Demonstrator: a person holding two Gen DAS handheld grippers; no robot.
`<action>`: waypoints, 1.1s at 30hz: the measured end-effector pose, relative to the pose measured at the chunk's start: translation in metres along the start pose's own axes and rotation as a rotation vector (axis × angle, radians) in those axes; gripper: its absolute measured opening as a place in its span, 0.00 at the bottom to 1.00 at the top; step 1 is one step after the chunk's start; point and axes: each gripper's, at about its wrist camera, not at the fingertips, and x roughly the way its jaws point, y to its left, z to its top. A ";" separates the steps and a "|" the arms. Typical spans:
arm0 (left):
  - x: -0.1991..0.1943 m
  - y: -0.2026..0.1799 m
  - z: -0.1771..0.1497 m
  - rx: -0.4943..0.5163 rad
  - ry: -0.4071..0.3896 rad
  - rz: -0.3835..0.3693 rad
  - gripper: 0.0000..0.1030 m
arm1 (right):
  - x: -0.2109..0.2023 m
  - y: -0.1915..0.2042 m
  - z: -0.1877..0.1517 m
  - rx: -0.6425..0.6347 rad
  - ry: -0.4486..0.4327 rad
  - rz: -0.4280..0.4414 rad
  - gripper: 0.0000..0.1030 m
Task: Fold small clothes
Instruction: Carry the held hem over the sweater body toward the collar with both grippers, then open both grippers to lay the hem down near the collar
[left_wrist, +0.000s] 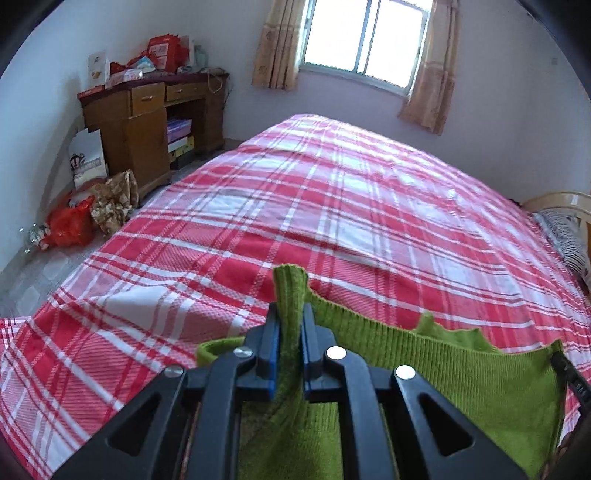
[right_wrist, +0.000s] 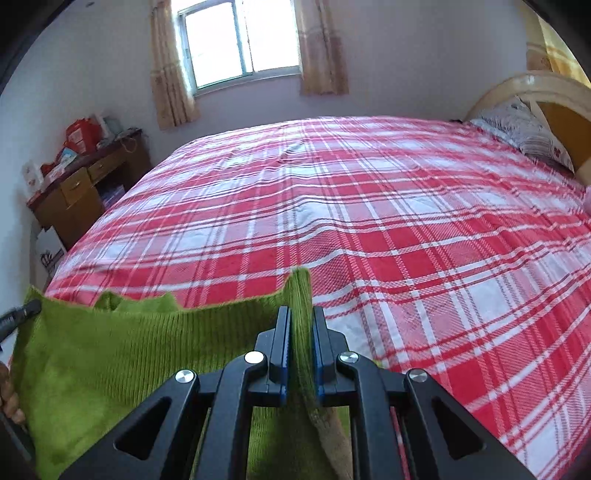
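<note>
A bed (right_wrist: 369, 206) under a red and white plaid bedspread fills the room. A green knit sweater (left_wrist: 461, 373) hangs stretched above its near edge. The left hand-held gripper (left_wrist: 290, 325) is clamped on one corner, the right hand-held gripper (right_wrist: 300, 325) on the other. A wooden desk (left_wrist: 147, 125) carries red boxes (left_wrist: 166, 51).

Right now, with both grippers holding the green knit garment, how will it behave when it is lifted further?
Probably floppy: the green knit garment sags between the left gripper and the right gripper. It looks light, since a thin pinched edge carries it. The ribbed knit seems likely to stretch rather than slip.
</note>
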 end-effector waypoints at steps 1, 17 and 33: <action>0.005 0.001 0.000 -0.008 0.008 0.009 0.10 | 0.004 -0.002 0.003 0.010 0.001 -0.002 0.09; 0.022 0.022 -0.008 -0.126 0.059 0.047 0.42 | 0.075 0.001 0.017 0.009 0.221 0.089 0.08; 0.010 0.022 -0.010 -0.073 0.121 -0.029 0.71 | -0.091 -0.011 -0.053 -0.074 0.019 0.180 0.08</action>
